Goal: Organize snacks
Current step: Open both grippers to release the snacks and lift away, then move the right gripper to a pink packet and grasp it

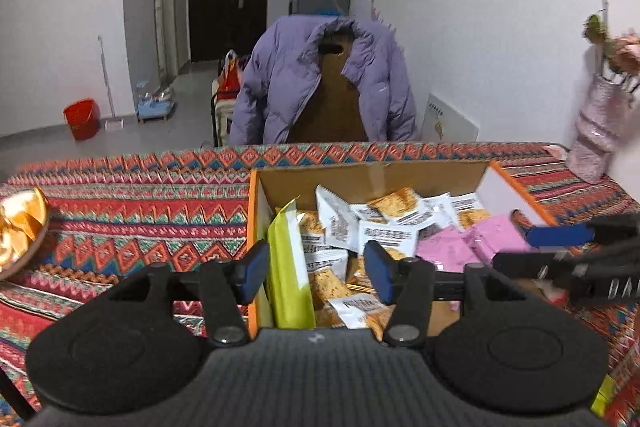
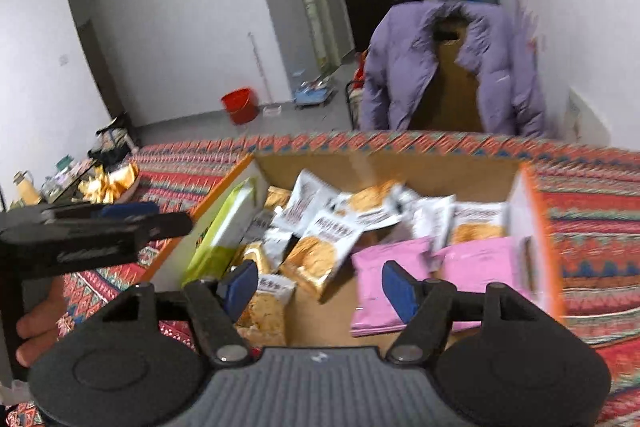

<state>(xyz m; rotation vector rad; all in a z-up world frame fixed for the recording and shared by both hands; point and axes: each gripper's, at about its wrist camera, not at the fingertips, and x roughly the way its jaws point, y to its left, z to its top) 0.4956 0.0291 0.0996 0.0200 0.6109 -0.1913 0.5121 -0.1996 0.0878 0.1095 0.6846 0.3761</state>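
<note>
An open cardboard box point(image 1: 360, 175) point(image 2: 404, 163) with orange edges sits on the patterned tablecloth. It holds several white-and-orange snack packets point(image 1: 384, 235) point(image 2: 316, 251), pink packets point(image 1: 476, 243) point(image 2: 476, 259) on the right and a green packet point(image 1: 286, 267) point(image 2: 224, 231) upright against the left wall. My left gripper point(image 1: 317, 269) hangs over the box's near left corner. It is open, with the green packet between the jaws, unpressed. My right gripper point(image 2: 319, 289) is open over the near side. Its right finger is by a pink packet, and nothing is gripped. Each gripper shows at the edge of the other's view.
A gold dish point(image 1: 20, 227) of shiny wrapped items lies at the table's left. A pink vase point(image 1: 600, 131) of flowers stands at the back right. Behind the table is a chair with a purple jacket point(image 1: 320, 83). A hand point(image 2: 36, 327) holds the left gripper's handle.
</note>
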